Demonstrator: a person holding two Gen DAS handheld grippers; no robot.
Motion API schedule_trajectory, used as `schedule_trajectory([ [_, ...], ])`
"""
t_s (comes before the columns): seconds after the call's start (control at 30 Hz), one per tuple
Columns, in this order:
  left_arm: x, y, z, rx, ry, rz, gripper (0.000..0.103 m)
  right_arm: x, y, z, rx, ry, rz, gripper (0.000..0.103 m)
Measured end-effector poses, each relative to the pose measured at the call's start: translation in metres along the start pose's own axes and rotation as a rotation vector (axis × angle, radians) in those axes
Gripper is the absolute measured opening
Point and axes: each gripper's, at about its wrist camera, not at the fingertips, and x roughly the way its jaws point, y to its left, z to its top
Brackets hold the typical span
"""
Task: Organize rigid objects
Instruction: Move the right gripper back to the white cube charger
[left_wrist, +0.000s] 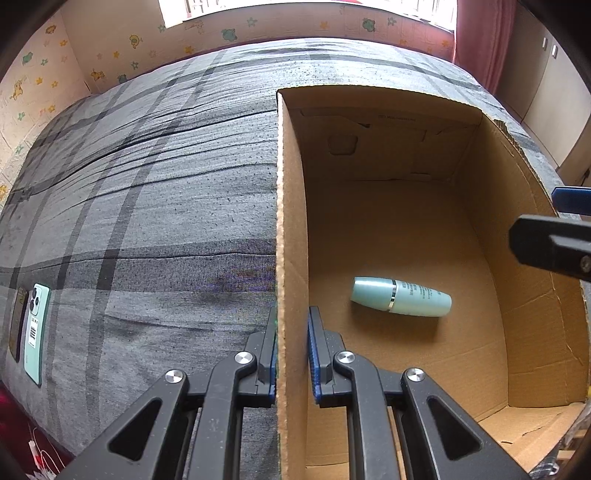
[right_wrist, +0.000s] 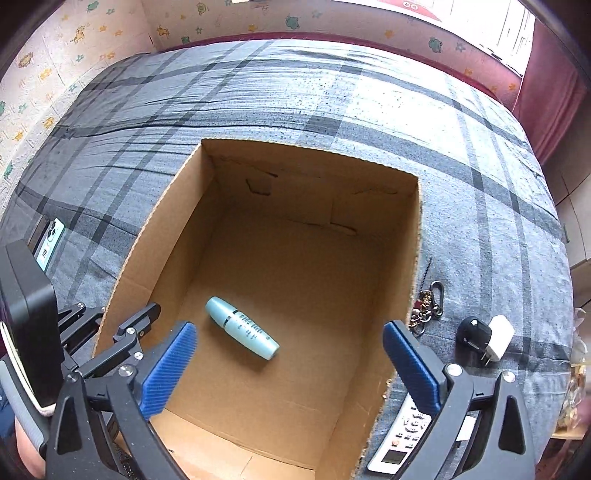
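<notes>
An open cardboard box (right_wrist: 314, 173) sits on a bed covered by a grey plaid sheet (right_wrist: 295, 92). A pale teal bottle (right_wrist: 242, 328) with a silver band lies on its side on the box floor, also in the left wrist view as the bottle (left_wrist: 400, 296). My left gripper (left_wrist: 293, 317) is shut on the box's left wall (left_wrist: 291, 221), one pad outside and one inside. My right gripper (right_wrist: 290, 326) hangs open above the box interior, its blue pads wide apart and holding nothing, with the bottle lying below between them.
On the sheet right of the box lie a keychain (right_wrist: 428, 306), a black and a white plug adapter (right_wrist: 484, 338), and a white remote (right_wrist: 402, 439). Left of the box lie a mint-green phone (left_wrist: 36, 328) and a dark phone (left_wrist: 17, 325). Walls border the bed's far side.
</notes>
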Motion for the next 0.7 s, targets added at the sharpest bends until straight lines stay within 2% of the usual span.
schedule_trajectory([
  [0.5, -0.002, -0.002, 0.000, -0.003, 0.001, 0.002, 0.015, -0.051, -0.087, -0.024, 0.116, -0.051, -0.099, 0.103],
  [0.7, 0.000, 0.000, 0.001, -0.008, 0.003, -0.002, 0.015, -0.055, -0.122, -0.046, 0.165, -0.038, -0.149, 0.103],
])
